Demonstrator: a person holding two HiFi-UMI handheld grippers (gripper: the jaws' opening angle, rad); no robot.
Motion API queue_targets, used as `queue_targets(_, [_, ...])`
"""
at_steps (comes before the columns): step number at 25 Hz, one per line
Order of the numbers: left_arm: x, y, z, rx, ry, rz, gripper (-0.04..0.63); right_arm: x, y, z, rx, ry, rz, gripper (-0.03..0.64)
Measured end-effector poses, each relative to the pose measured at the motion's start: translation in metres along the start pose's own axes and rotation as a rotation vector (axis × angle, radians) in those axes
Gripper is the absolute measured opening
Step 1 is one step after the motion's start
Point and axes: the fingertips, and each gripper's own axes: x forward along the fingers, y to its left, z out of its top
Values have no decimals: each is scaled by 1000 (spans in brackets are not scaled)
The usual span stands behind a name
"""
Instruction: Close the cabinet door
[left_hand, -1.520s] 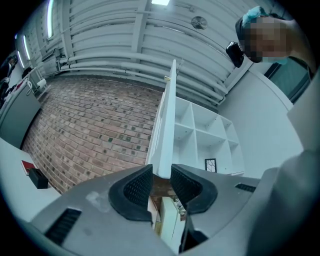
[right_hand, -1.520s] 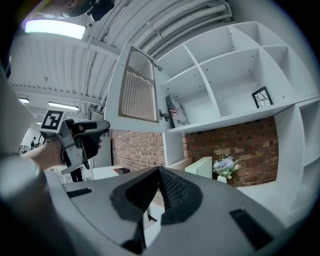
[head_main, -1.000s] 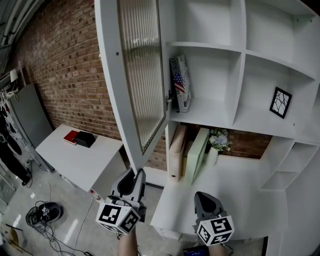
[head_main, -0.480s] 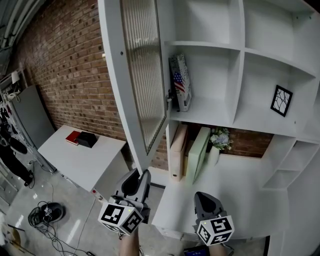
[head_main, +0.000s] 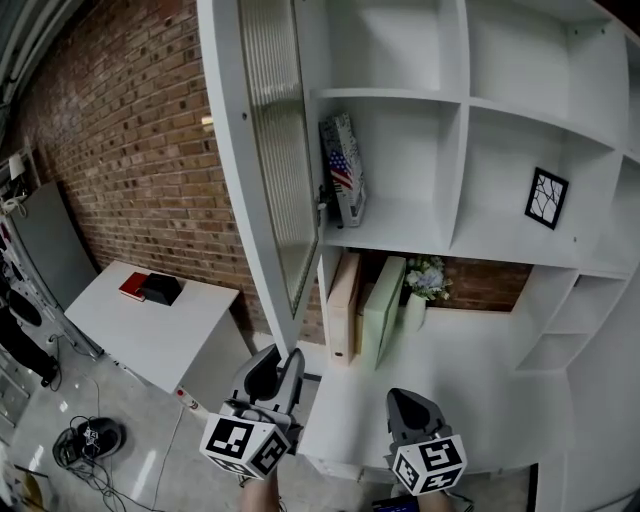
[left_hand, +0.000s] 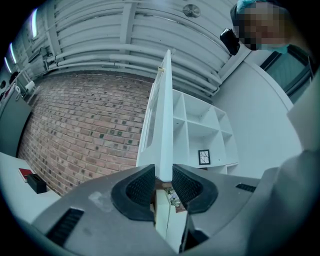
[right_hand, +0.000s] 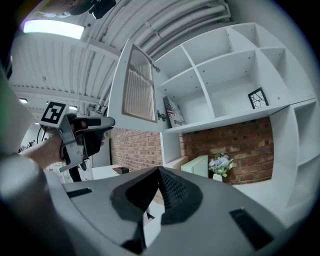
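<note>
One open cabinet door (head_main: 270, 160); two upright folders (head_main: 383, 310), perhaps three; one framed picture (head_main: 546, 198).

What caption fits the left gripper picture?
Left hand-held gripper, jaws just opening, straddles the edge of the open cabinet door.

The white cabinet door (head_main: 232, 200) had a vertically ribbed glass panel (head_main: 278, 150), and the open shelf unit (head_main: 465, 110) was white too, against a red-brown brick wall (head_main: 120, 130) with pale mortar lines. Inside were a box printed with red, white and blue stars and stripes (head_main: 341, 172), a black-framed picture of white branching lines (head_main: 546, 198), a cream binder (head_main: 342, 300), a pale green binder (head_main: 380, 312) and white-and-lilac flowers (head_main: 426, 278). The low white table (head_main: 150, 330) bore a red book (head_main: 133, 287) and a black box (head_main: 160, 288).
</note>
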Motion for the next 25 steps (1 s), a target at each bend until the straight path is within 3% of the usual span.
queue_targets(9, [12,-24,-3,11,21,-30,112,-7,-18,6,-5,3,-4,2])
queue_targets(25, [24,-46,-7,43,45,-15,120,-17,-44,8,6,-3,6,2])
